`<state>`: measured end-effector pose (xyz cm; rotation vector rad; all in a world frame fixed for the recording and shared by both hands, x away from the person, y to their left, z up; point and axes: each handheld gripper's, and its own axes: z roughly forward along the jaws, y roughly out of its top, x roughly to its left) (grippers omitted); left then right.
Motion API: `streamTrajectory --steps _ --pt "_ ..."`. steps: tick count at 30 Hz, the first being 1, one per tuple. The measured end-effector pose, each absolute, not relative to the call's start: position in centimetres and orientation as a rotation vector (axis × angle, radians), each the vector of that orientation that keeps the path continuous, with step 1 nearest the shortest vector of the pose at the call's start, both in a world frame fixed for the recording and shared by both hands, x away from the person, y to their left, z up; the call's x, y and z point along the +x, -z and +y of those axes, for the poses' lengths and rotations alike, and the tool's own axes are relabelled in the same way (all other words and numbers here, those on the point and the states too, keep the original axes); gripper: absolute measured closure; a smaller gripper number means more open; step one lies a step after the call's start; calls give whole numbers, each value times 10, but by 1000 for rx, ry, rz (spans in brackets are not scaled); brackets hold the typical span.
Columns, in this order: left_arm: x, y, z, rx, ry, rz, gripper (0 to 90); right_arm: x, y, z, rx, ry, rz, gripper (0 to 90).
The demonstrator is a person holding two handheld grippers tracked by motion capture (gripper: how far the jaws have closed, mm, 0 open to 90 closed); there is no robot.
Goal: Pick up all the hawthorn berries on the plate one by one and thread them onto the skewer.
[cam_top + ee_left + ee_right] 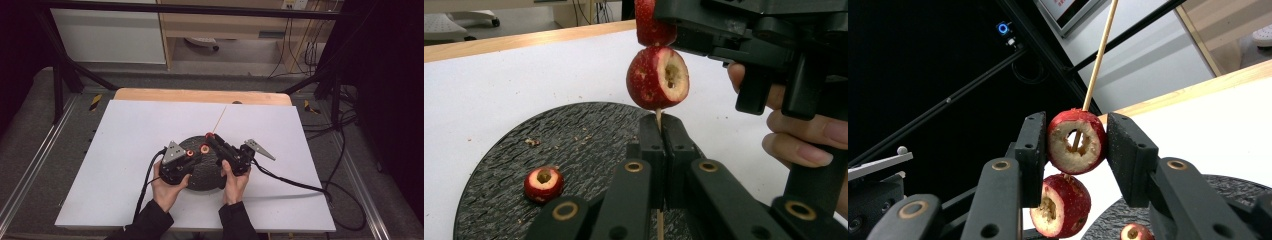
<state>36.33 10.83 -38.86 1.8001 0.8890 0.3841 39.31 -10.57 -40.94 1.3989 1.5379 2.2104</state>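
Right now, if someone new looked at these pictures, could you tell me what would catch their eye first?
Probably the thin wooden skewer with two cored red fruits threaded on it, held up over the round black plate. The left gripper pinches the skewer's lower end, while the right gripper clamps the upper fruit, with the lower fruit just beneath. One more cored fruit lies on the plate, amid crumbs.

Wooden cabinet, grey floor

Red hawthorn fruits with pale cream flesh, a tan wooden skewer, a black textured plate.
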Motion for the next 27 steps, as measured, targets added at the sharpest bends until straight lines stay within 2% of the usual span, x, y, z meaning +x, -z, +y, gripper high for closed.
streamTrajectory --steps 2,8,20,27 --pt "363 388 110 1802 -382 882 886 393 408 -107 1393 -2205 1552 603" --pt "359 392 122 1816 -390 887 886 393 403 -115 1356 -2143 1618 499" --pt "349 400 161 1872 -397 897 886 396 404 -139 1346 -1896 1841 200" --pt "342 405 187 1927 -407 890 885 397 406 -146 1308 -1726 1997 90"
